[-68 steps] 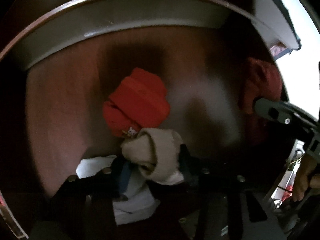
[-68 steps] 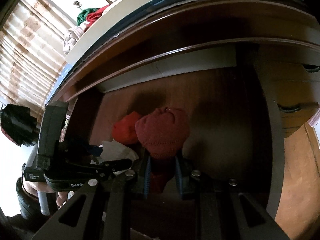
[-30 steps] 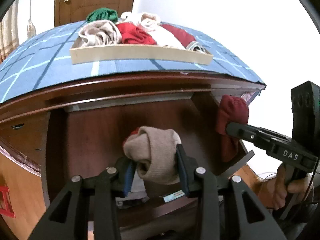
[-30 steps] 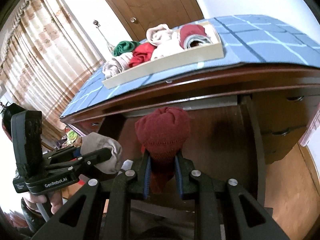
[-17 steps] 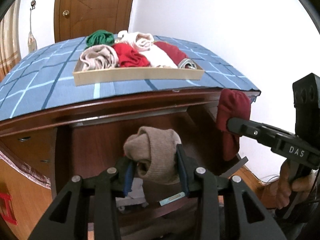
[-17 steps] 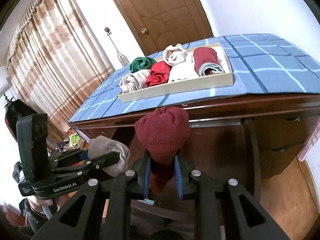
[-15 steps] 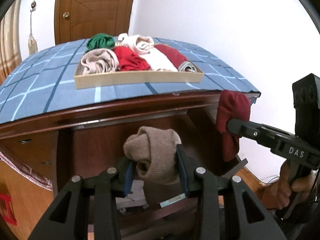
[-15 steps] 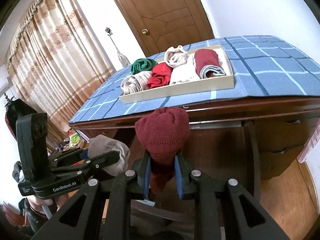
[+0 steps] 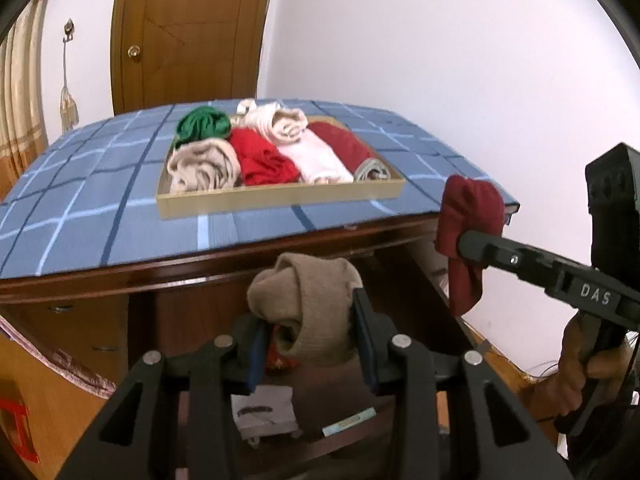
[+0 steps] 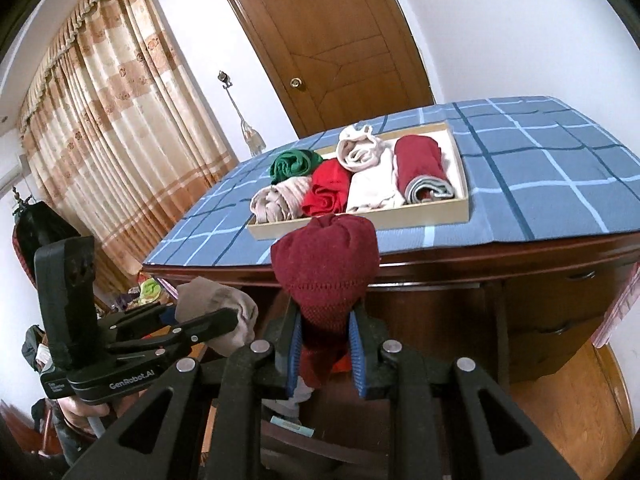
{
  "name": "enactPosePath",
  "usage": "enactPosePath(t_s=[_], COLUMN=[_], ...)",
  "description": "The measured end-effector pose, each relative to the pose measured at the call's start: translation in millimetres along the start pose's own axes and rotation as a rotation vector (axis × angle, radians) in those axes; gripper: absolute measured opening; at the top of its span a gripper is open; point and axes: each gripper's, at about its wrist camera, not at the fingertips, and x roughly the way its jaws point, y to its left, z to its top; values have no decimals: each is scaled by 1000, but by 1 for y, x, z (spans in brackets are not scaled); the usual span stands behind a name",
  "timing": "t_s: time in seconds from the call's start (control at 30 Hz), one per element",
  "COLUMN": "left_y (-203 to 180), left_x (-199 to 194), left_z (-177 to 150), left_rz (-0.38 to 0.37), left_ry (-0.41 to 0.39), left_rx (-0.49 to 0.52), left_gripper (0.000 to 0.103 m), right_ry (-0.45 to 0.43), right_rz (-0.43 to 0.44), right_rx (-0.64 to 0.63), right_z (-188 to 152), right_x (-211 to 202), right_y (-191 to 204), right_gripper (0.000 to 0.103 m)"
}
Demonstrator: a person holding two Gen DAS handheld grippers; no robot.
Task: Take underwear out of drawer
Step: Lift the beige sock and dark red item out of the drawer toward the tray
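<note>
Blue checked cloth [image 9: 100, 208] covers the surface above the open drawer [image 9: 420, 292]. Your left gripper [image 9: 308, 340] clamps a beige roll [image 9: 308, 300] in its fingers; your right gripper [image 10: 325, 344] clamps a maroon roll [image 10: 326, 268], both above the drawer.

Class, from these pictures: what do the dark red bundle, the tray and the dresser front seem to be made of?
Dark red bundle: knitted fabric, ribbed stitches visible, matte.
Tray: pale wood or board, matte; which is unclear.
Dresser front: dark wood, glossy varnish with highlights.

A white wall [image 9: 420, 40] and a brown panelled wooden door [image 10: 332, 40] stand behind the dark wooden dresser [image 10: 540, 280]. Beige patterned curtains [image 10: 100, 120] hang at left; orange-brown wooden floor [image 10: 568, 408] lies below.
</note>
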Motion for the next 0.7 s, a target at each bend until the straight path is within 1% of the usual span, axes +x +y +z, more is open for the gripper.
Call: enactPosePath(t_s=[0.13, 0.43, 0.57, 0.7], left_y=[-2, 4, 9, 14], left_x=[-4, -11, -4, 6], left_z=[13, 43, 55, 67], left_rz=[13, 31, 36, 39], left_ry=[-29, -107, -114, -113], left_rx=[23, 21, 16, 7], left_gripper=[36, 36, 36, 36], right_ry=[-13, -56, -68, -61], right_rz=[-1, -9, -12, -6], right_rx=[-10, -36, -44, -40], right_z=[6, 32, 44, 55], right_x=[-3, -3, 2, 13], right_y=[3, 6, 6, 2], right_gripper=[23, 23, 23, 23])
